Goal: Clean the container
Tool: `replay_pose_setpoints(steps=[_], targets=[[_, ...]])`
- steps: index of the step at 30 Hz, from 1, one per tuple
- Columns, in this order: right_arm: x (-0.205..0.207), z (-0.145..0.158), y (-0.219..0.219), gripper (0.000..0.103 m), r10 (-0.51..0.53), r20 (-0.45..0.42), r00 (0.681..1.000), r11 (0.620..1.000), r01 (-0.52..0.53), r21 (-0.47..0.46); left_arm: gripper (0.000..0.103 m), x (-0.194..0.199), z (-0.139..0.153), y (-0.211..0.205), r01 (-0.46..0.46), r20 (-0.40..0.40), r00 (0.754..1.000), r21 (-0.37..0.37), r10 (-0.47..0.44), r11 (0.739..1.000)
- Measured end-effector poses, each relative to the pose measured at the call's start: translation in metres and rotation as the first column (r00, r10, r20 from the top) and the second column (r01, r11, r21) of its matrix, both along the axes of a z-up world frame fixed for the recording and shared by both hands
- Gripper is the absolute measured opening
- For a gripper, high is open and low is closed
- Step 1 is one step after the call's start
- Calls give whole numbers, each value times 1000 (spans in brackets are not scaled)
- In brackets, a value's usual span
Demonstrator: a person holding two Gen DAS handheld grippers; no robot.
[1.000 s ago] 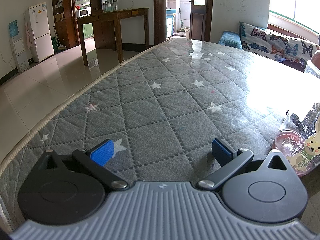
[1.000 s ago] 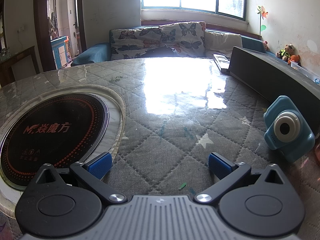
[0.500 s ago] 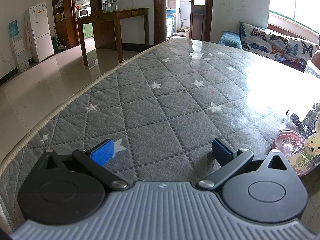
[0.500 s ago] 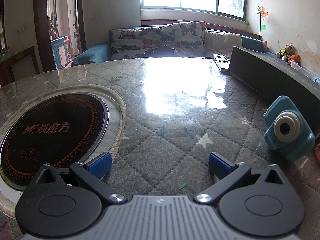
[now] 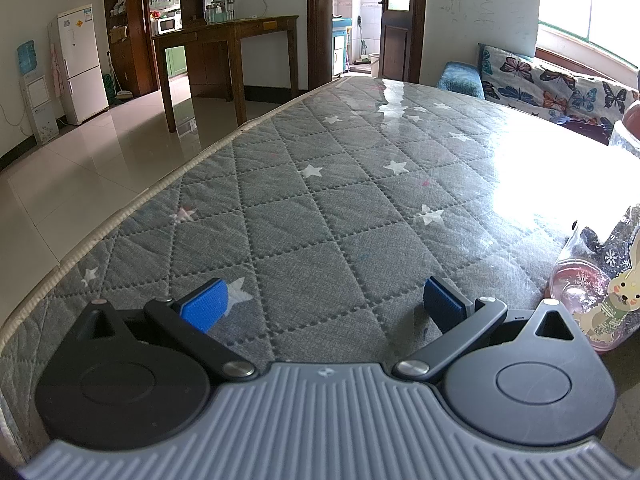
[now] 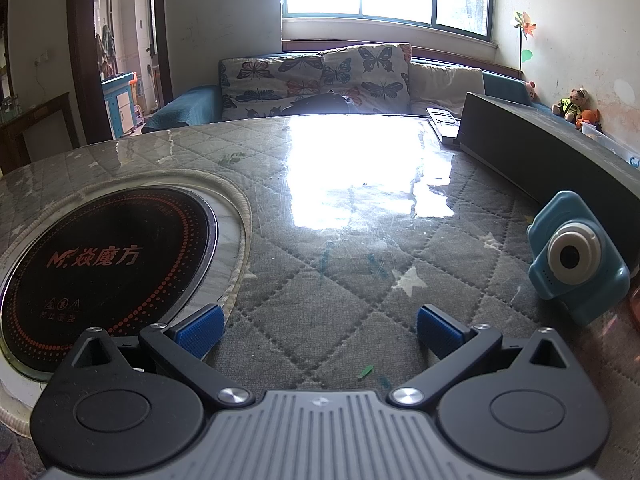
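We see both claws spread apart, empty: left gripper (image 5: pixel 326 306) and right gripper (image 6: pixel 318 330) low over the table (image 5: pixel 304 216). Clear jar (image 5: pixel 596 292) lies just right of the left one. Blue toy camera (image 6: pixel 576 266) near the right.

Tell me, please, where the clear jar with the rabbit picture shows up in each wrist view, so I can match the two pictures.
Left wrist view: the rabbit jar sits at the right edge, lying on the quilted tablecloth just right of the open left gripper.
Right wrist view: the jar is not in it; the blue toy camera is at the right.
Shared landmark: the butterfly-print sofa cushions.
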State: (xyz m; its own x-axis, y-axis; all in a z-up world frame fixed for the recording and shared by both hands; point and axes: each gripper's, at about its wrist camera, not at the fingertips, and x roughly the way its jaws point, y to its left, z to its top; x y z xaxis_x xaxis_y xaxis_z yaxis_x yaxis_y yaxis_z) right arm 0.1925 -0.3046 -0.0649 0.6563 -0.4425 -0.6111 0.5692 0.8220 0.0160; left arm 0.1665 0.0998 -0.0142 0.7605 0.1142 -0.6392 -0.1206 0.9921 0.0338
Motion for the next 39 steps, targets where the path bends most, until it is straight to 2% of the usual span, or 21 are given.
replay_pose_setpoints(steps=[1,39], targets=[[0,0,0,103,0,0,1000,1000,0,0,103,0,0,0,0,0,1000,0,0,1000],[1,0,1,103,0,0,1000,1000,0,-2,103,-3,1,-1,0,0,1000,0,0,1000]])
